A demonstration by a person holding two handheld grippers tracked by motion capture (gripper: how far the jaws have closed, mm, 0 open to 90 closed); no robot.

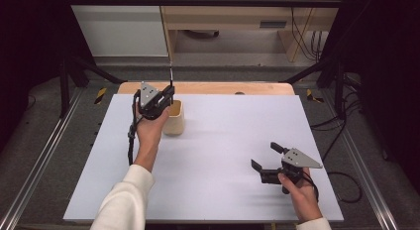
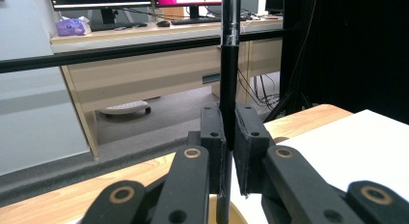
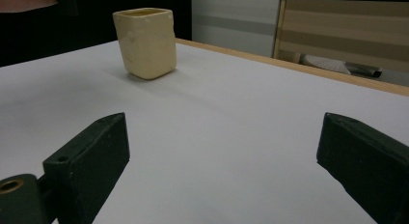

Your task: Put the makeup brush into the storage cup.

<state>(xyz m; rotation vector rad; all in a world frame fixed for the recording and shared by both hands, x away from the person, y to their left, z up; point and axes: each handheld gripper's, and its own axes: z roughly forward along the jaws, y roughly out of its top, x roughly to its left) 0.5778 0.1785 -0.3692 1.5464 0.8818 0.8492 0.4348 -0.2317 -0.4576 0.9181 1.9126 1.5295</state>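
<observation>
Left gripper (image 1: 166, 96): upper left of the high view, jaws pinched on a thin black rod (image 2: 229, 69) held upright over the cup's mouth
Cup (image 1: 174, 118): cream, square-sided, standing at the upper left of the white board (image 1: 223, 155); upper left in the right gripper view
Right gripper (image 1: 267, 157): lower right of the high view, jaws spread wide, holding nothing, well apart from the cup
Risk: the rod could slip through the pads or catch the rim, tipping the light cup, since nothing steadies it
</observation>
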